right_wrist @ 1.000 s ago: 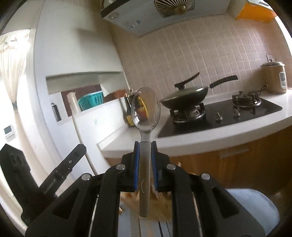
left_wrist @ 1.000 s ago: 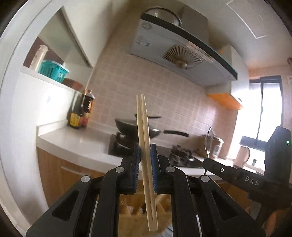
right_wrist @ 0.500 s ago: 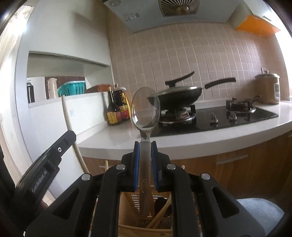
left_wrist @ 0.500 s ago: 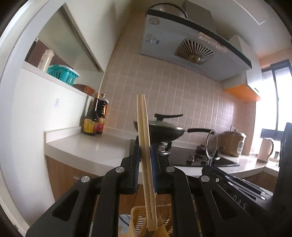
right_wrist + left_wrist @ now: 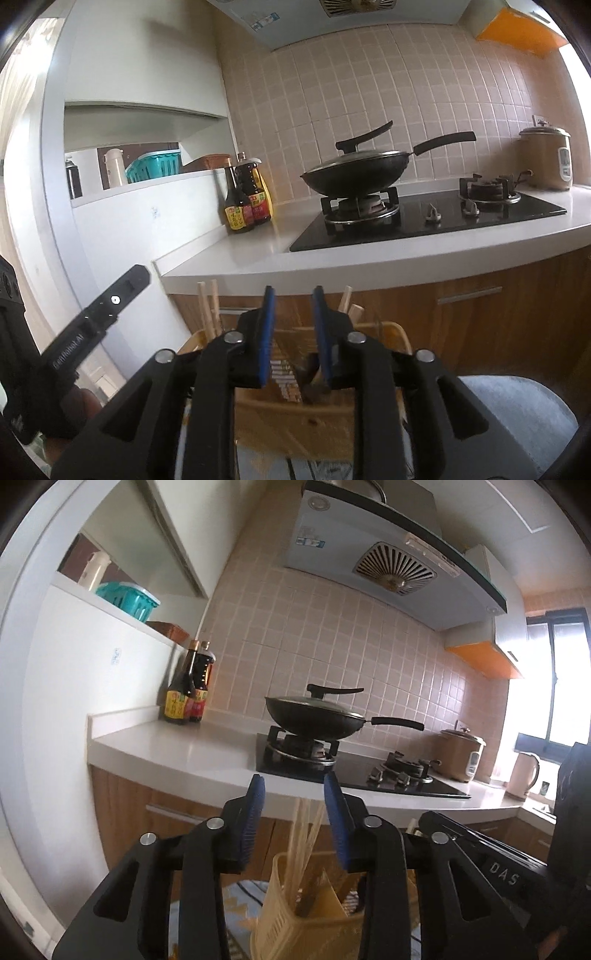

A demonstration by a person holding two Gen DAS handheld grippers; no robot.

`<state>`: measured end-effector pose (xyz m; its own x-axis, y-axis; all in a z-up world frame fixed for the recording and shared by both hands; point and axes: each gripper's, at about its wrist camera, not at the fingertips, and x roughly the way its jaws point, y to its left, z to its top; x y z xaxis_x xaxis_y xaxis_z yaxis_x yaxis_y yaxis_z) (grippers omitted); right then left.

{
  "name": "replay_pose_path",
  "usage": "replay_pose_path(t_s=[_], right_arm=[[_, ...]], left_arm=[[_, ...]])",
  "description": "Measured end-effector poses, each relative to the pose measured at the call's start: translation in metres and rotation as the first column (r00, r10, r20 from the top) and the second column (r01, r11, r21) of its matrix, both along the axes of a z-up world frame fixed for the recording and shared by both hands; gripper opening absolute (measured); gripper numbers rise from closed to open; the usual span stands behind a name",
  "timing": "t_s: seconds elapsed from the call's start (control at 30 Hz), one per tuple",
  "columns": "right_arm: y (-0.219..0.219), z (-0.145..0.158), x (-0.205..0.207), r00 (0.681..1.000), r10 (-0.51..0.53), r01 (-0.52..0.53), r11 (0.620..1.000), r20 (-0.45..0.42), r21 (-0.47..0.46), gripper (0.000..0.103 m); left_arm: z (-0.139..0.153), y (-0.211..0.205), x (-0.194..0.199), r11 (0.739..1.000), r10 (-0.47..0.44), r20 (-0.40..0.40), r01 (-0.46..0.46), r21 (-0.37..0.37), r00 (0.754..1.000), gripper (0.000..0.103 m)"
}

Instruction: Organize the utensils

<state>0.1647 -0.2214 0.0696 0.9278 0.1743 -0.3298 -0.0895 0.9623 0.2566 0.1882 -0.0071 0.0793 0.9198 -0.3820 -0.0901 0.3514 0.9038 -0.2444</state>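
My left gripper [image 5: 293,788] is open and empty, just above a pale yellow utensil basket [image 5: 295,919]. Wooden chopsticks [image 5: 304,834] stand upright in that basket between my jaws. My right gripper [image 5: 293,301] is open and empty, above the same basket [image 5: 295,406]. Chopstick tips [image 5: 207,306] stick up at the basket's left and more chopstick tips [image 5: 349,304] at its right. A dark utensil lies inside; the spoon itself is not clearly visible. The right gripper's body [image 5: 498,871] shows at the lower right of the left wrist view.
A white counter [image 5: 332,258] carries a black gas hob [image 5: 424,221] with a lidded wok [image 5: 358,173], two sauce bottles [image 5: 245,199] and a rice cooker [image 5: 546,158]. Wooden cabinet fronts [image 5: 498,314] lie below. A patterned mat [image 5: 240,897] lies under the basket.
Both grippers have opened. The chopsticks left my left gripper and now stand in the basket. The spoon left my right gripper and dropped into the basket. Both grippers moved lower.
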Motion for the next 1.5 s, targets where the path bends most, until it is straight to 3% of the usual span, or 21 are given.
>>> replay_pose_path(t_s=[0.07,0.13,0.17,0.23,0.4,0.47,0.63,0.77,0.93,1.1,1.27,1.5], right_arm=[[-0.007,0.005,-0.014,1.000,0.010,-0.010,1.000,-0.008,0.016,0.019],[-0.014,0.010,-0.032,1.000,0.011,-0.011,1.000,-0.013,0.021,0.027],[-0.016,0.011,-0.041,1.000,0.008,-0.007,1.000,-0.013,0.021,0.032],[-0.020,0.010,-0.063,1.000,-0.007,0.007,1.000,-0.011,0.017,0.058],[-0.016,0.000,-0.115,0.998,-0.058,0.060,0.995,0.016,-0.081,0.058],[-0.019,-0.004,-0.128,0.996,-0.087,0.089,0.991,0.025,-0.095,0.064],[-0.024,-0.016,-0.161,0.968,-0.211,0.229,0.964,0.137,-0.134,0.096],[-0.020,-0.022,-0.169,0.940,-0.274,0.312,0.931,0.204,-0.190,0.095],[-0.014,-0.031,-0.168,0.923,-0.302,0.362,0.890,0.239,-0.276,0.095],[-0.015,-0.047,-0.160,0.935,-0.293,0.344,0.891,0.202,-0.296,0.095],[-0.017,-0.051,-0.158,0.943,-0.278,0.323,0.897,0.184,-0.302,0.095],[-0.025,-0.055,-0.155,0.953,-0.270,0.298,0.916,0.137,-0.269,0.095]], left_arm=[[0.004,0.007,-0.013,1.000,0.000,-0.004,0.000,0.002,1.000,0.039],[0.008,0.012,-0.029,1.000,-0.015,-0.007,0.015,0.007,1.000,0.059],[0.009,0.014,-0.037,1.000,-0.018,-0.007,0.018,0.014,1.000,0.063],[0.011,0.015,-0.056,0.999,-0.005,-0.004,0.005,0.033,1.000,0.071],[0.008,0.007,-0.102,0.995,0.020,-0.010,-0.019,0.095,1.000,0.093],[0.003,0.002,-0.117,0.993,0.038,-0.016,-0.035,0.114,0.999,0.095],[-0.017,-0.009,-0.140,0.980,0.126,-0.043,-0.117,0.159,0.991,0.095],[-0.036,-0.020,-0.143,0.967,0.174,-0.028,-0.165,0.196,0.984,0.095],[-0.050,-0.022,-0.145,0.953,0.244,0.046,-0.248,0.176,0.969,0.095],[-0.068,-0.028,-0.135,0.948,0.254,-0.006,-0.248,0.198,0.967,0.095],[-0.077,-0.036,-0.127,0.927,0.265,-0.017,-0.250,0.282,0.964,0.095],[-0.083,-0.035,-0.123,0.921,0.274,-0.044,-0.249,0.299,0.961,0.095]])
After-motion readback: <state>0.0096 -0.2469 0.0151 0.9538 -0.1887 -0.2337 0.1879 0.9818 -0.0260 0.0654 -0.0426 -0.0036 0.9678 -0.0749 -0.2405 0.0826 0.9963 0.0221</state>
